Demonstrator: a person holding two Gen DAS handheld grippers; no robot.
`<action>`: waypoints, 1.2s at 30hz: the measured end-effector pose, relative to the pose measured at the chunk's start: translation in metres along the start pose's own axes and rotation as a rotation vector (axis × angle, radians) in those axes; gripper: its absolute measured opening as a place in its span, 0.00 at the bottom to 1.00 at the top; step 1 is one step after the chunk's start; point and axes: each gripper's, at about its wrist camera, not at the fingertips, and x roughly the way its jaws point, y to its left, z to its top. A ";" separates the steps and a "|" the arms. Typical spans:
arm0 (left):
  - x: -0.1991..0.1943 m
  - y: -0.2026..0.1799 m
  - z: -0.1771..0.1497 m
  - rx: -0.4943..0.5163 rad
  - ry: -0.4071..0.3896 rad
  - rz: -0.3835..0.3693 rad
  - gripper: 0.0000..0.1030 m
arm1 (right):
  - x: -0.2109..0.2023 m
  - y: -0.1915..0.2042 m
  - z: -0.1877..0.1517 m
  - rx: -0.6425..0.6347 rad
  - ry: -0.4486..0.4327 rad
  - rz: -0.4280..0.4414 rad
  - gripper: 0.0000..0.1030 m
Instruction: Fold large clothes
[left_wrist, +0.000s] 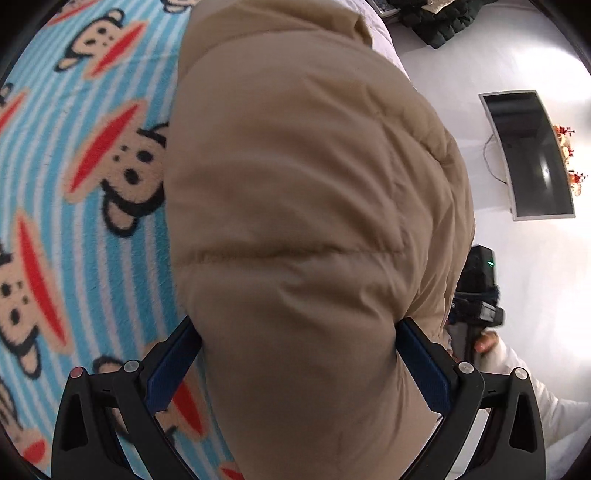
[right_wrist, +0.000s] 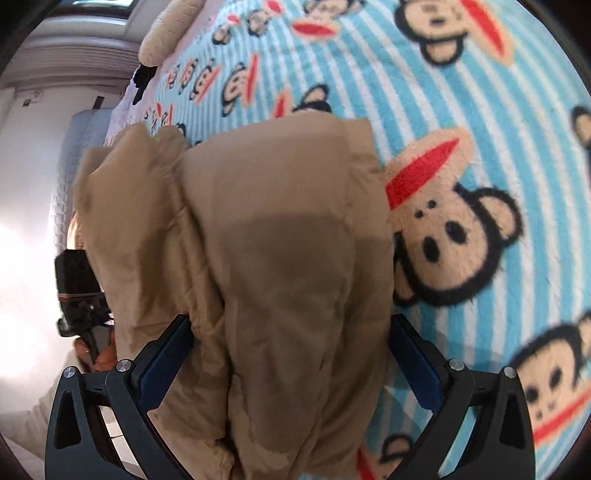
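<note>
A puffy tan jacket (left_wrist: 314, 184) lies bunched on a blue striped monkey-print blanket (left_wrist: 92, 147). My left gripper (left_wrist: 297, 321) has its jaws spread wide, and the jacket's bulk fills the gap and brushes both blue pads (left_wrist: 173, 365). In the right wrist view the same jacket (right_wrist: 277, 221) sits on the blanket (right_wrist: 480, 147). It bulges between the wide-spread jaws of my right gripper (right_wrist: 291, 319), loose against the pads (right_wrist: 415, 363). Each view shows the other hand-held device at the jacket's edge (left_wrist: 480, 288) (right_wrist: 79, 291).
A dark screen (left_wrist: 532, 155) stands against the white surface to the right of the bed. Dark clothes (left_wrist: 439, 18) lie at the top. A beige pillow (right_wrist: 170, 33) rests at the blanket's far end. A white sleeve (left_wrist: 535, 387) shows at the lower right.
</note>
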 end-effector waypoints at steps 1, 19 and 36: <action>0.004 0.003 0.002 -0.007 0.005 -0.024 1.00 | 0.005 -0.003 0.003 0.006 0.021 0.026 1.00; 0.008 -0.046 0.003 0.016 -0.068 0.040 0.81 | 0.014 0.023 0.009 0.058 -0.001 0.241 0.48; -0.136 0.027 0.068 0.045 -0.243 0.102 0.81 | 0.085 0.183 0.056 -0.047 -0.089 0.308 0.47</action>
